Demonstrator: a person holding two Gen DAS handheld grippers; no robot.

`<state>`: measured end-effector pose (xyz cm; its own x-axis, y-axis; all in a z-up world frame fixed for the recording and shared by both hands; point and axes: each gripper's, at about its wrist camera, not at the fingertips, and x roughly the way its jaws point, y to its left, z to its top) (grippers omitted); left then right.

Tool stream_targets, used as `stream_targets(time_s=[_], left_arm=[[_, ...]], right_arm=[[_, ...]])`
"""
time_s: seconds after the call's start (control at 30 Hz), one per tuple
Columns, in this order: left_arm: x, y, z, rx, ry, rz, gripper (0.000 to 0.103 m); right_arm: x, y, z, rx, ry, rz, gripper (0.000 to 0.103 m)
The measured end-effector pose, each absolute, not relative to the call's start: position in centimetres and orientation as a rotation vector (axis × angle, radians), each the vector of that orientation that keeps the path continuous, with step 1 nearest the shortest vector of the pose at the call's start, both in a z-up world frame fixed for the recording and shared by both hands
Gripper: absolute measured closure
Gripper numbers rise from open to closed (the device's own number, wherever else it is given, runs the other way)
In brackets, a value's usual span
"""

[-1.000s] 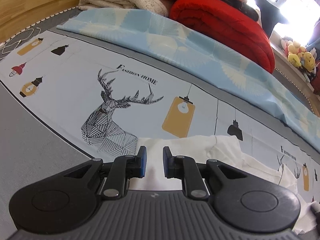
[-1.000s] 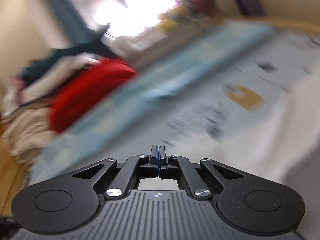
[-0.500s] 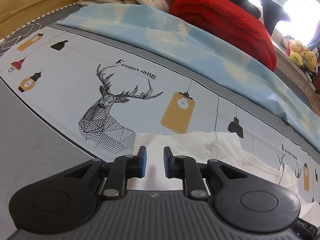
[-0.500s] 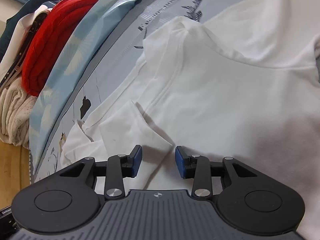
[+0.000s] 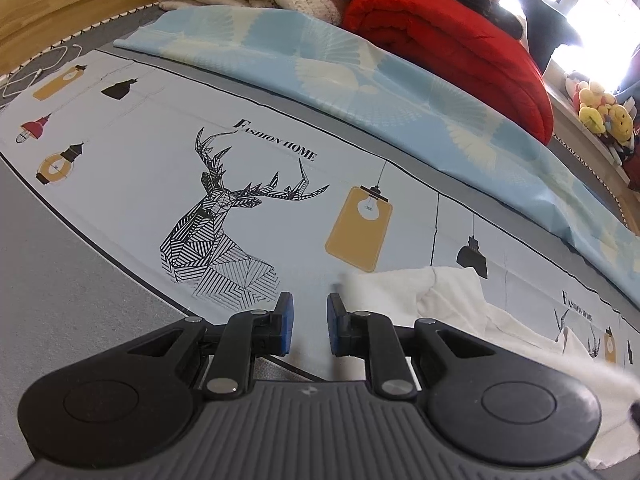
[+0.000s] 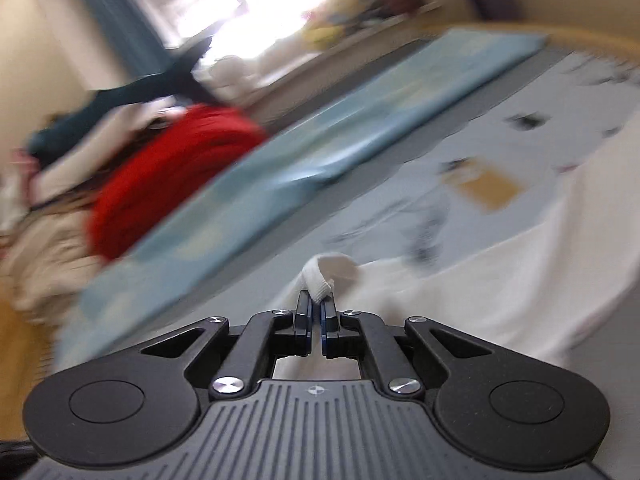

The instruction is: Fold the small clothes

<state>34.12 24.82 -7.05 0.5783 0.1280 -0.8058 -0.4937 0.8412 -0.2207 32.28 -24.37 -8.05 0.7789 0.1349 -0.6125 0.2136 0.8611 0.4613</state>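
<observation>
White cloth of the small garment (image 6: 500, 280) lay on the printed bed sheet (image 5: 140, 184), one bunched corner pinched in the right tongs (image 6: 315, 312), whose jaws had just closed, while the left tongs (image 5: 309, 330) hung parted and empty just left of it.

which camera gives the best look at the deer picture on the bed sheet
The left wrist view: the deer print is sharp, whole and unobstructed, just beyond the left gripper. In the right wrist view the sheet is motion-blurred, so no deer can be made out there.
</observation>
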Motion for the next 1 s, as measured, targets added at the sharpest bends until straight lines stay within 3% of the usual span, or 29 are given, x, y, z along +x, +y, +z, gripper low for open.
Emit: stream_targets(time_s=[0.2, 0.33, 0.7, 1.0], left_arm=[[35.0, 22.9, -8.5, -0.445, 0.949, 0.286, 0.084], [35.5, 21.1, -10.0, -0.477, 1.013, 0.183, 0.077], [35.1, 18.0, -13.5, -0.444, 1.193, 0.030, 0.075], [35.2, 16.2, -14.2, -0.374, 1.208, 0.014, 0.071]], right_arm=[[33.0, -28.8, -12.1, 0.588, 0.808, -0.243, 0.100], [33.3, -28.6, -11.9, 0.563, 0.789, -0.221, 0.100], [33.3, -30.9, -11.2, 0.589, 0.752, -0.269, 0.100], [33.6, -31.1, -11.5, 0.605, 0.761, -0.269, 0.100]])
